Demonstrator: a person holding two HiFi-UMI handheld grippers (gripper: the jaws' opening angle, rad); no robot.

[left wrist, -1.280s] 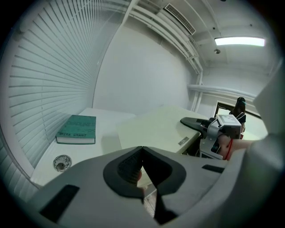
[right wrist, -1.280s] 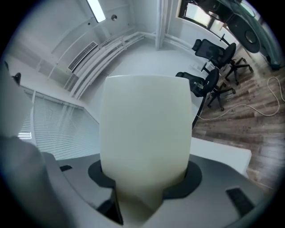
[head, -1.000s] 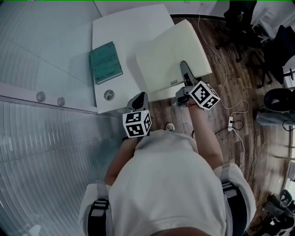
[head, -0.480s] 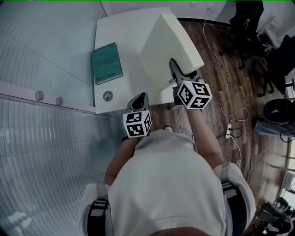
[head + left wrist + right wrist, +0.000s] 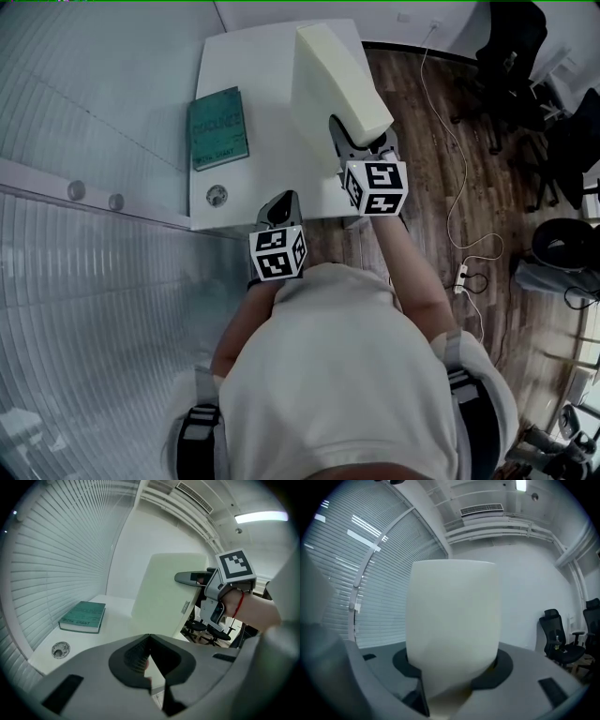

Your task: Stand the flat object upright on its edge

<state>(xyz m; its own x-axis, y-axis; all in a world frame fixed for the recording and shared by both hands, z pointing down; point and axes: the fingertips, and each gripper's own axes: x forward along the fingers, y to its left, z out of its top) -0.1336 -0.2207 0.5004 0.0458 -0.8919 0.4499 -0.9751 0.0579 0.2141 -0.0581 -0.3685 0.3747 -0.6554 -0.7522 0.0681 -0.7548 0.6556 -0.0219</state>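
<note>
Table (image 5: 253,75): white; the pad's bottom edge rests towards its right side, near the drop-off.
Foam pad (image 5: 323,80): thick and pale, tipped nearly upright and leaning a little. The job looks almost done.
Book (image 5: 217,127): teal, lying flat on the left, well apart from the pad.
Right gripper (image 5: 361,141): jaws clamped across the pad's near end.
Left gripper (image 5: 284,204): jaws closed on nothing, at the table's near edge, clear of the pad.
Round cap (image 5: 217,196): small, set in the tabletop.
Finishing tilt: roll slowly until the pad's face is vertical, keep the bottom edge fully on the table, and let go only once the pad balances.
</note>
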